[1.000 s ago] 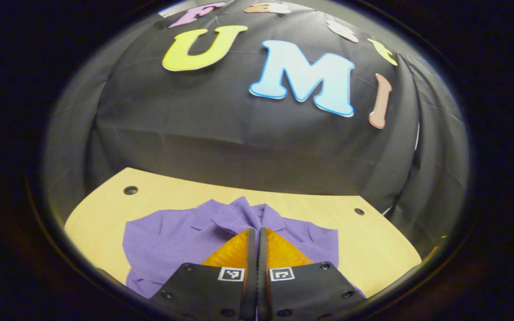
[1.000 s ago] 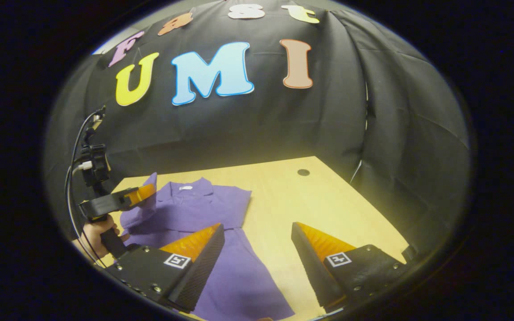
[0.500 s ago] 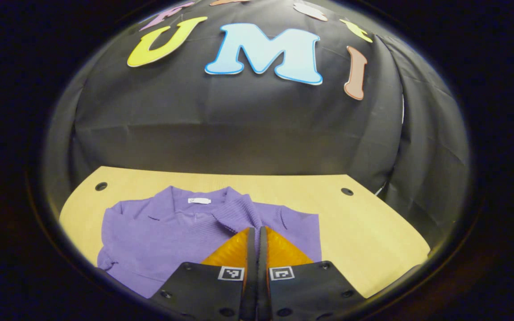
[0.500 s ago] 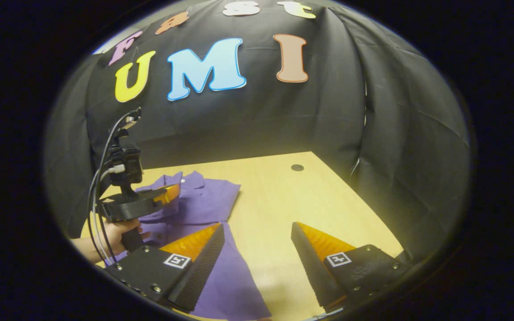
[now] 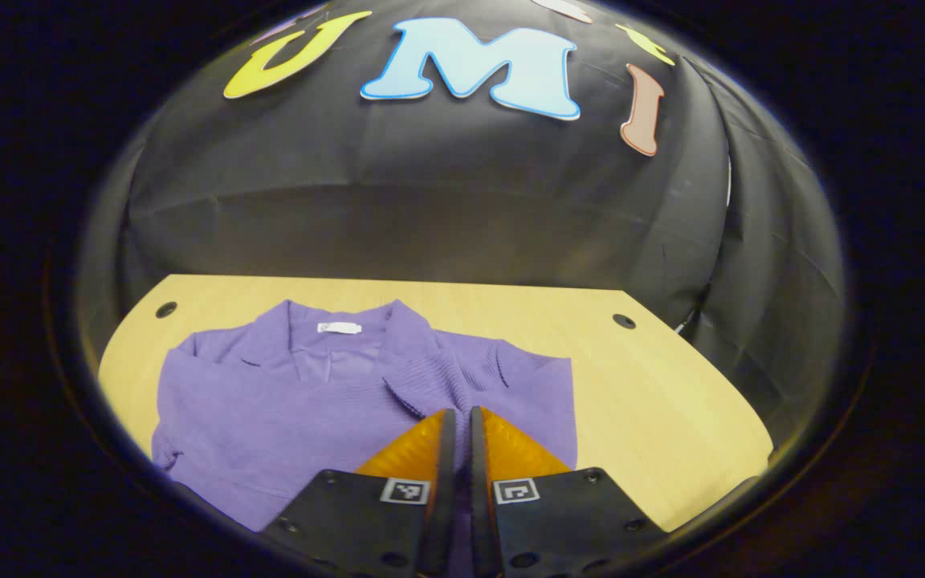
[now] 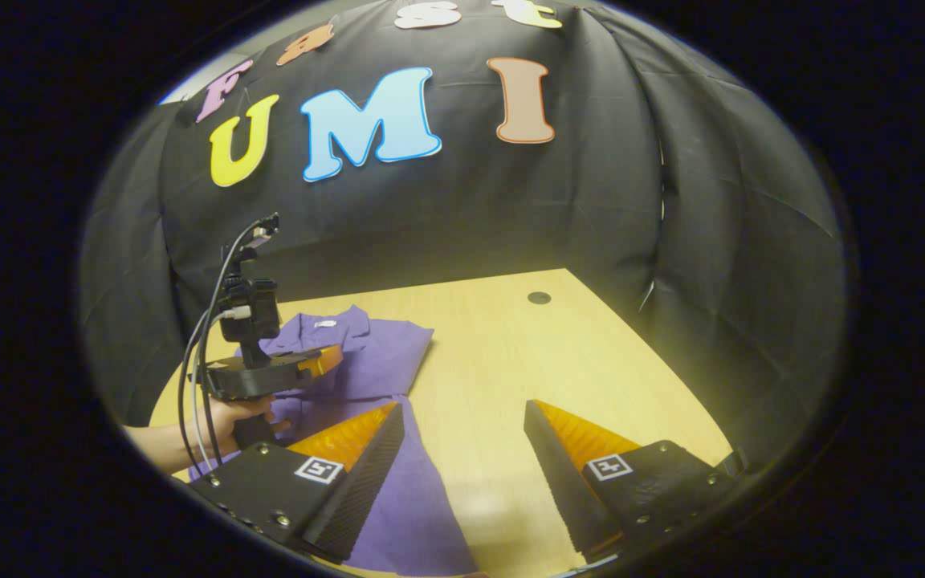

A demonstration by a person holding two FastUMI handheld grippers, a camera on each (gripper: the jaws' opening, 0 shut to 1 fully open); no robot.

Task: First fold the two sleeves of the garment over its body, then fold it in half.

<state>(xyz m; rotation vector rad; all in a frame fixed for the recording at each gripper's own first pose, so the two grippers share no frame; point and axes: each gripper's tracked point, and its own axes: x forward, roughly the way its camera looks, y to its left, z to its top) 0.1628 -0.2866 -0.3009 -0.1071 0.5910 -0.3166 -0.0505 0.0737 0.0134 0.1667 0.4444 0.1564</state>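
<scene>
A purple collared garment point(image 5: 270, 401) lies flat on the wooden table point(image 5: 655, 401), collar and white label point(image 5: 339, 327) at the far side. Its ribbed sleeve point(image 5: 438, 373) lies folded across the body and runs into the tips of my left gripper point(image 5: 458, 411), whose jaws stand only a thin slit apart on it. In the right gripper view the left gripper point(image 6: 332, 359) hovers low over the garment point(image 6: 386, 353), held by a hand point(image 6: 226, 417). My right gripper point(image 6: 462, 408) is open, nothing between its fingers, above the garment's lower part and bare table point(image 6: 511, 353).
The black cloth wall closes the table's far side and right side. Small round holes sit in the tabletop's far corners point(image 5: 624, 321) point(image 5: 165, 309) point(image 6: 539, 298). Cables rise from the left gripper's camera mount point(image 6: 250, 301). Bare wood lies right of the garment.
My left gripper carried the sleeve across and down onto the body, bringing the collar and label into its view; its slit widened slightly. The right gripper stayed open and barely moved.
</scene>
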